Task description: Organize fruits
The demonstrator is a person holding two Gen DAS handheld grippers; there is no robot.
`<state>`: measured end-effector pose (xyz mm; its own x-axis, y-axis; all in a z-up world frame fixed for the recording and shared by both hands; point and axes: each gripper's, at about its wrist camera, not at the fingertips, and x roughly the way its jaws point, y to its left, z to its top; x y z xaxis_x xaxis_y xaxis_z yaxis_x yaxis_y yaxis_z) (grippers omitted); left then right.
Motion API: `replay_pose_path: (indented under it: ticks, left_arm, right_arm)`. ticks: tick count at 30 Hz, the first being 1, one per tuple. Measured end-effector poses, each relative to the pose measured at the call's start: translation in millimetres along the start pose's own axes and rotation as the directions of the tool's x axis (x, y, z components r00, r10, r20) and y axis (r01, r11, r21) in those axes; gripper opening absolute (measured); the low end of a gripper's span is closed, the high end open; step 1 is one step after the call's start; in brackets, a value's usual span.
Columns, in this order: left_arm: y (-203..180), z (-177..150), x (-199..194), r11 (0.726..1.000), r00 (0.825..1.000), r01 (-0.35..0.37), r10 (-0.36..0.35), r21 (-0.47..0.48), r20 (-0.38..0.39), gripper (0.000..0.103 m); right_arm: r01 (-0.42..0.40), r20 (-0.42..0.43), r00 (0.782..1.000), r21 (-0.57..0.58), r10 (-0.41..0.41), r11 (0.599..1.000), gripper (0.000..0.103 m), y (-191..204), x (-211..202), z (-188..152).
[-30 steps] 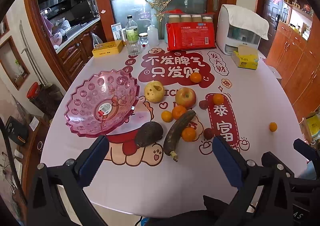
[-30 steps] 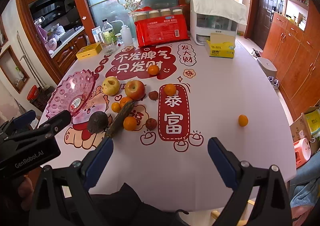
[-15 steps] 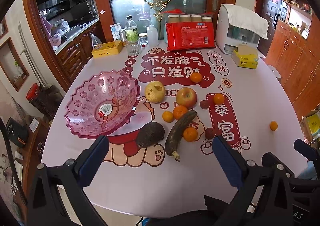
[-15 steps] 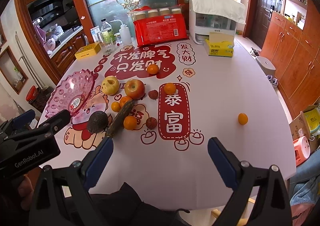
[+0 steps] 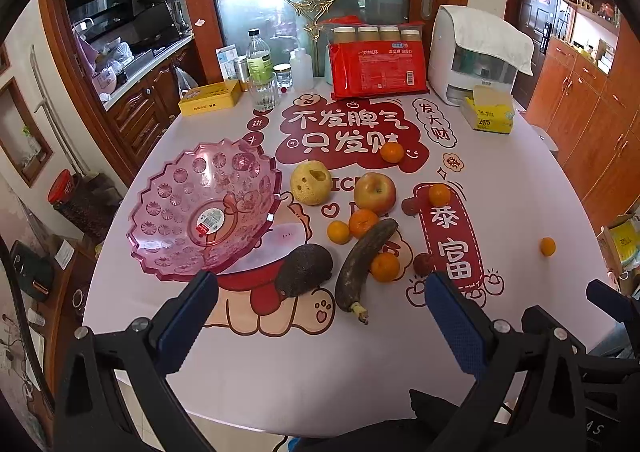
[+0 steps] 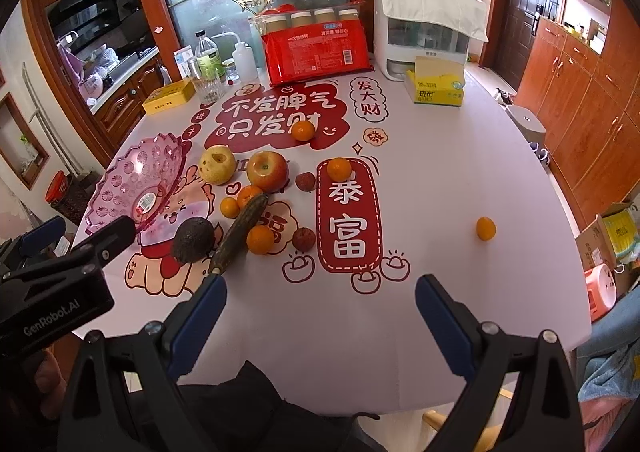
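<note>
Fruit sitting loose mid-frame on table (image 5: 520, 179) — pink bowl (image 5: 202, 207) lying empty at left; left gripper (image 5: 320, 316) and right gripper (image 6: 320, 316) both hovering wide apart, gripping nothing.

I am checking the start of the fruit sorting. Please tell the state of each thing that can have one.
left gripper: open, holds nothing
right gripper: open, holds nothing
pink bowl: tilted, no fruit inside
banana: blackened, lying on table
pear: blemished, on table
water bottle: upright, capped
</note>
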<state>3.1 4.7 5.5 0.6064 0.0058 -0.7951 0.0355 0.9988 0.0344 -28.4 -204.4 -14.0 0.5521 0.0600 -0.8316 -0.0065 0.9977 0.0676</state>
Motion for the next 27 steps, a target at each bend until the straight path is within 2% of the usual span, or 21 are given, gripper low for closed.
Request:
replay_pose_path:
  ticks: [5,17,27]
  left_arm:
    - [3,0,7,1.0,1.0,0.009,-0.009,0.006,-0.002,0.102]
    - [20,5,18,0.996,0.997,0.084,-0.083,0.032,-0.005,0.102]
    - [21,3,24,0.983,0.984,0.176,-0.175,0.059,-0.011,0.102]
  right_arm:
    - [0.01,-0.007,1.0,0.011,-0.01,1.0,0.096,14,1,4]
    - [0.016,-0.006,1.0,0.034,-0.016,0.999,0.096,20,-3,2]
    - [0.033,0.008,0.999,0.051,-0.034,0.998,0.096,31,-7,-5]
